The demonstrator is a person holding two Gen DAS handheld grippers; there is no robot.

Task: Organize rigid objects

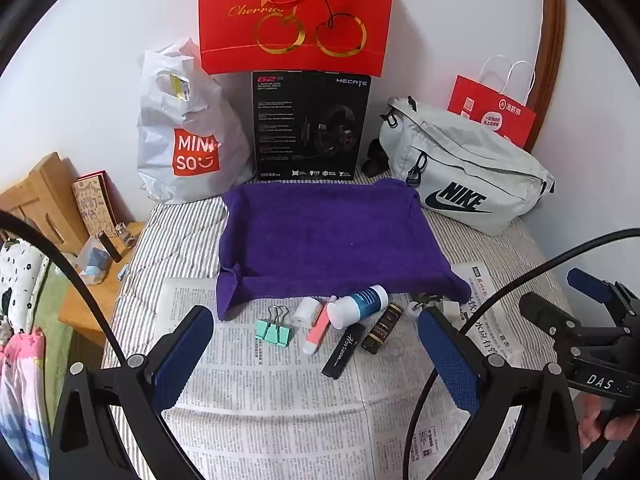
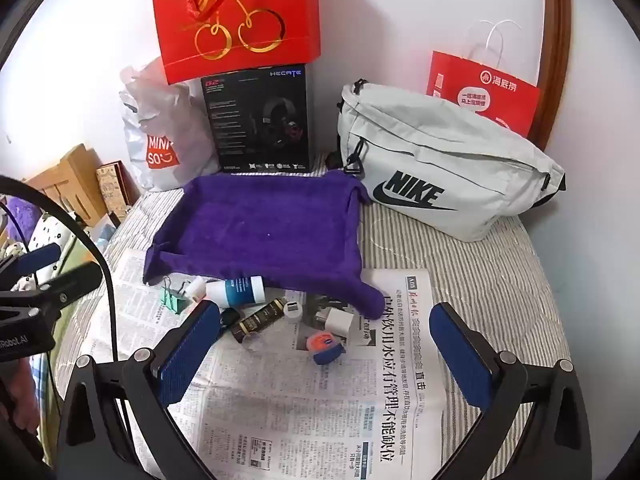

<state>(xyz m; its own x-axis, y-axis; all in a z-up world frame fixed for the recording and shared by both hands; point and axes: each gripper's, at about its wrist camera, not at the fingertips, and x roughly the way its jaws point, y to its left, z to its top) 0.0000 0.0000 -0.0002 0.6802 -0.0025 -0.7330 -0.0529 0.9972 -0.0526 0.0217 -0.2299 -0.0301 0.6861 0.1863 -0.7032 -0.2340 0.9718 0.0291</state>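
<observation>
On the newspaper [image 1: 280,408] just in front of me lies the clutter I am meant to sort: mint binder clips [image 1: 274,330], a small white cylinder [image 1: 303,312], a pink-and-white tube [image 1: 317,330], a white-and-blue bottle [image 1: 358,303], a black tube with script lettering [image 1: 343,354] and a dark gold-printed bottle [image 1: 381,327]. From the right wrist view I also log a white charger block [image 2: 339,322] and a small blue-and-orange tin [image 2: 326,346].

All of it sits loose, huddled against the near edge of the purple cloth tray [image 1: 332,232], which holds nothing. My reading: sorting has not begun; this is the approach, before any pick.

Left hand-held gripper [image 1: 316,354]: fingers spread wide, nothing between them, hovering tilted down over the pile. Right hand-held gripper [image 2: 326,354]: likewise spread and empty, framing the tin and charger.

Next move, as I judge it: choose an outlying piece, probably the clips on my left or the tin on my right, drop over it, pinch, carry it into the tray. The round pieces may roll, and neighbours lie touching, so a clean descent matters.

Surface: newspaper over a striped bed cover [image 1: 192,232], soft underneath, so no table here.

Behind the tray: a black headset box [image 1: 312,128], a white shopping bag [image 1: 180,136], a red cherry gift bag [image 1: 296,16], a grey waist bag [image 1: 460,168], a small red paper bag [image 1: 494,108], all against a white wall. A wooden nightstand [image 1: 80,304] stands left of the bed.
</observation>
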